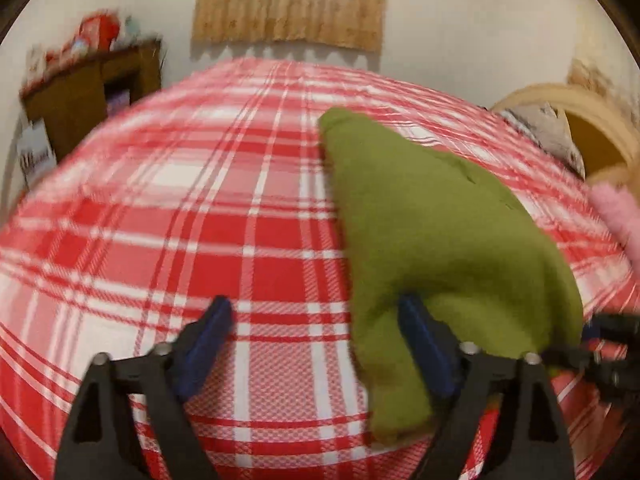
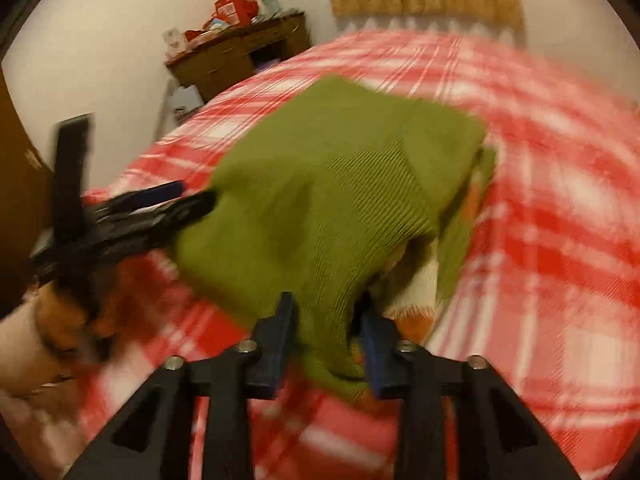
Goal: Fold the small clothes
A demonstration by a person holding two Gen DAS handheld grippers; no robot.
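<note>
Left wrist view: the left gripper (image 1: 316, 344) hangs low over the red-and-white plaid bedspread (image 1: 192, 216), its jaws set wide apart and gripping nothing; the right-hand blue finger is tucked against the near edge of the olive-green knitted garment (image 1: 436, 240), which lies on the bedspread to the right of that gripper. Beyond the garment sits a round tan basket (image 1: 580, 120), with something fluffy and pink (image 1: 616, 216) just beside it. A white bag (image 1: 36, 156) by the brown wooden cabinet (image 1: 92, 100) carries dark lettering too blurred to read.

Right wrist view: the right gripper (image 2: 328, 344) has its jaws clamped on a bunched, ribbed corner of the green garment, lifting it off the bedspread; orange and white fabric (image 2: 416, 300) shows underneath. The left gripper enters from the garment's left edge. To fold well, I would carry this corner across level, keep the cloth taut, and let the left jaws pin or take the opposite edge so the layers line up. No label is legible.
</note>
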